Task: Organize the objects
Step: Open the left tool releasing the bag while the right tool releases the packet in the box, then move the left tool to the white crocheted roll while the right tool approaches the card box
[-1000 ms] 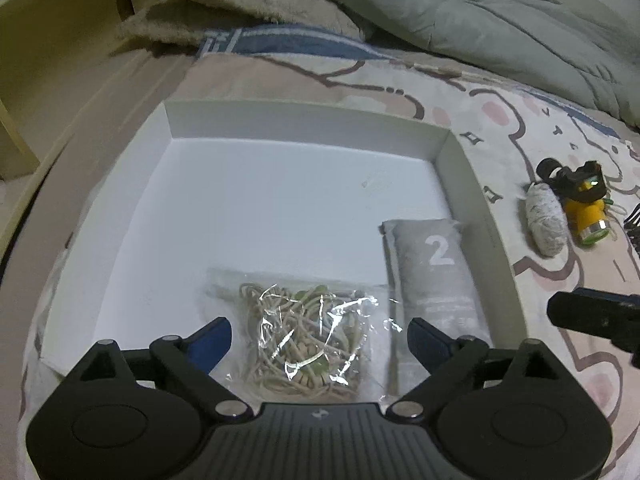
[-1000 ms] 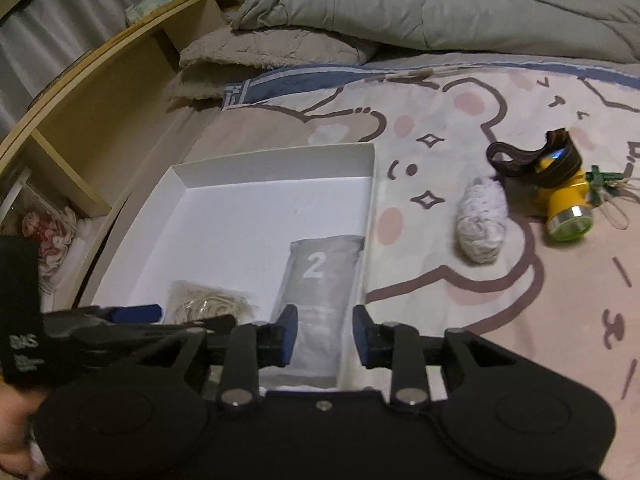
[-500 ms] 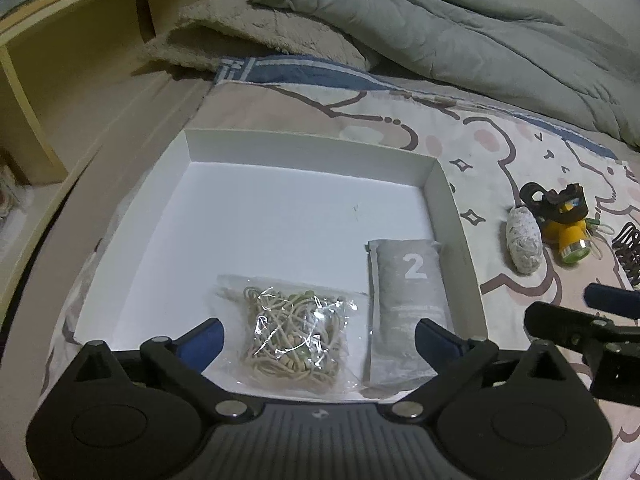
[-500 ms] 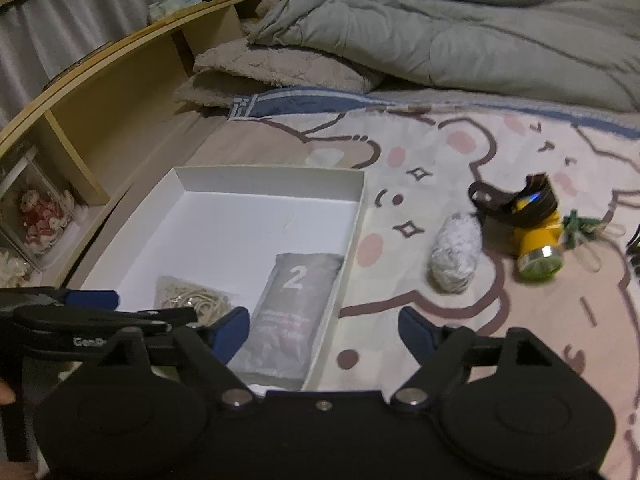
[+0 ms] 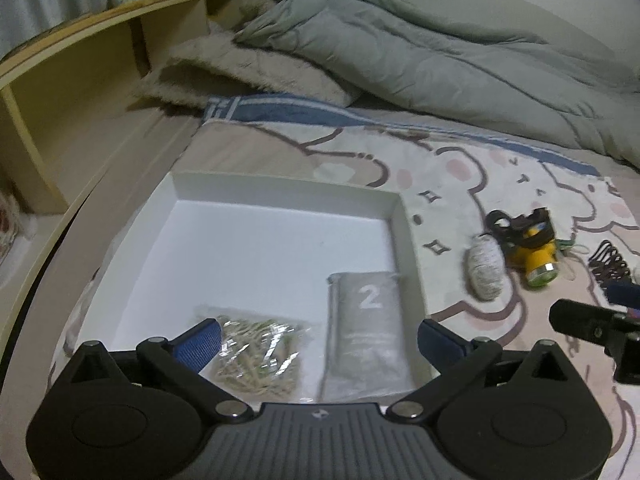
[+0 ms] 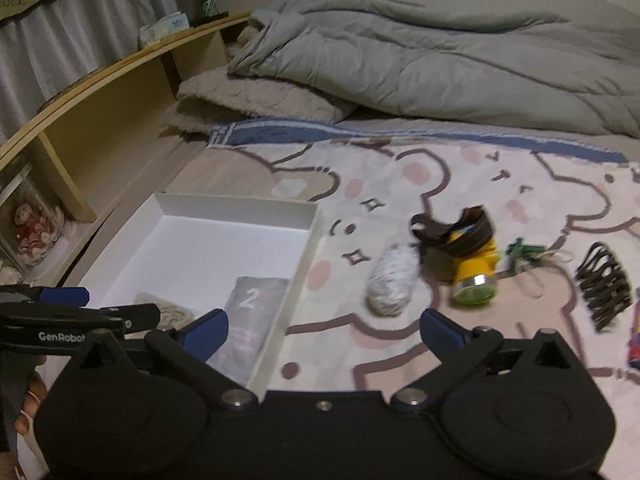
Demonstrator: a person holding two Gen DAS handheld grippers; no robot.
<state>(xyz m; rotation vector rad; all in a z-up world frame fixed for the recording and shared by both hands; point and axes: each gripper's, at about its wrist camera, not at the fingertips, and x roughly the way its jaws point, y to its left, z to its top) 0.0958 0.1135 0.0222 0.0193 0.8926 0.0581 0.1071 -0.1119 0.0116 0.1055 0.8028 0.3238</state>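
Both your left tongs (image 5: 318, 338) and right tongs (image 6: 324, 330) gape empty; the white ball (image 6: 392, 282) lies right of the box (image 6: 236, 202), awaiting collection.

A shallow white box (image 5: 288, 188) sits on the bed's left side, open-topped. Inside, against its right wall at the near edge, a grey pouch (image 5: 366, 332) marked "2" lies flat; a clear bag of rubber bands (image 5: 260, 350) lies just left of it. On the bedspread right of the box lie a whitish twine ball (image 6: 394, 282), a yellow headlamp (image 6: 472, 270) with dark strap touching it, and a dark claw hair clip (image 6: 604, 286) further right.
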